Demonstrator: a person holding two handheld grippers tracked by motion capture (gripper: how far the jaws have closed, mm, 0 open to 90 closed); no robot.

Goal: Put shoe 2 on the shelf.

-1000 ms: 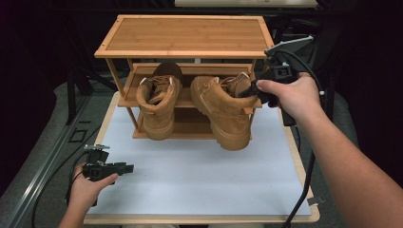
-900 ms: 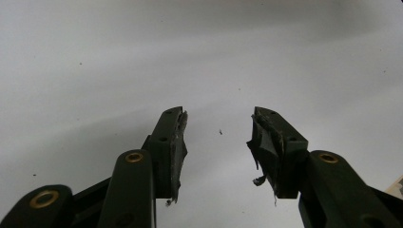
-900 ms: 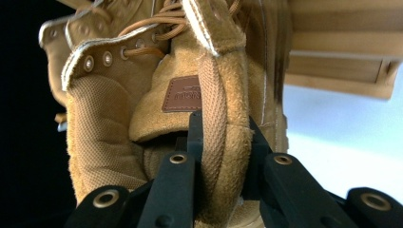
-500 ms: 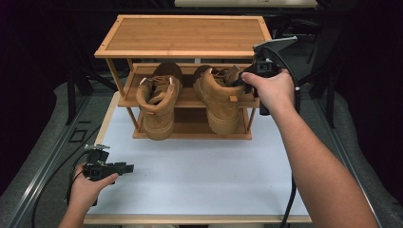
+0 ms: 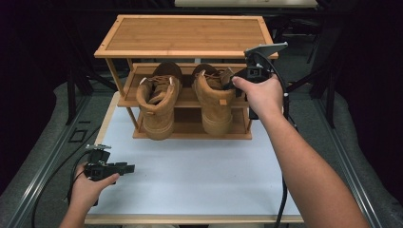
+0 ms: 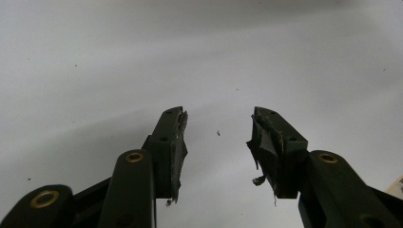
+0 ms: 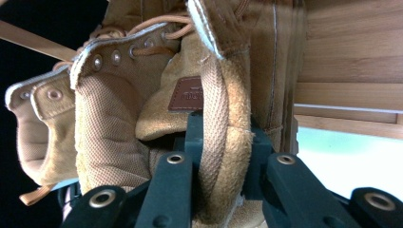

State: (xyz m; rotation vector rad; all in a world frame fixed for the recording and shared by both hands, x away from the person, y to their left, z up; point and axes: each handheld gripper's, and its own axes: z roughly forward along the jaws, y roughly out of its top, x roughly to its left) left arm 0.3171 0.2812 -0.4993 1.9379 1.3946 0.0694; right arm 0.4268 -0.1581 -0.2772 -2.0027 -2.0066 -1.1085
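Right gripper [image 5: 237, 80]: your jaws are clamping the right boot [image 5: 213, 97] collar, just now easing open | boot is standing heel-up on the rack [image 5: 180, 35] middle shelf, toe toward you | left gripper [image 5: 124, 167]: jaws are gaping empty on the surface [image 5: 199, 171], well apart.

Setting: a recording lab or test bay, not a home. I note a white-topped table [image 5: 199, 166] with a pale wooden edge, ringed by black drapes and dark stands, with grey floor mats and metal rails on both sides. Props on it: one bamboo shoe rack [image 5: 183, 35]; cables trail off my table edge.
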